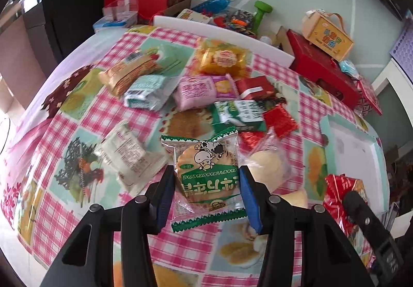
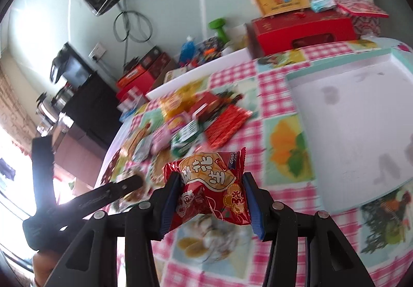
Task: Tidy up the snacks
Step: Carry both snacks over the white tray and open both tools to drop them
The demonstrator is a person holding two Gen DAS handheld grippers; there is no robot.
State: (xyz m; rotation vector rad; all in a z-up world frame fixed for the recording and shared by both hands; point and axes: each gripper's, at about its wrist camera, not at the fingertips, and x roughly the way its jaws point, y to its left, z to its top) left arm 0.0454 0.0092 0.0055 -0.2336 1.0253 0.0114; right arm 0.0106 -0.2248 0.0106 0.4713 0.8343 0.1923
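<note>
My left gripper (image 1: 206,194) is shut on a green and clear cookie packet with a cartoon cow (image 1: 205,176), held just above the checked tablecloth (image 1: 85,116). My right gripper (image 2: 211,203) is shut on a red snack packet (image 2: 211,183) and holds it above the table; it also shows at the right of the left wrist view (image 1: 340,191). A pile of mixed snack packets (image 1: 204,88) lies in the middle of the table. A white tray with a teal rim (image 2: 348,116) lies at the right, with nothing in it.
Red boxes (image 1: 320,67) and a yellow carry box (image 1: 327,31) stand at the far right. A white board (image 1: 224,31) and a box of odds and ends sit at the back. A black cabinet (image 1: 69,3) stands to the left.
</note>
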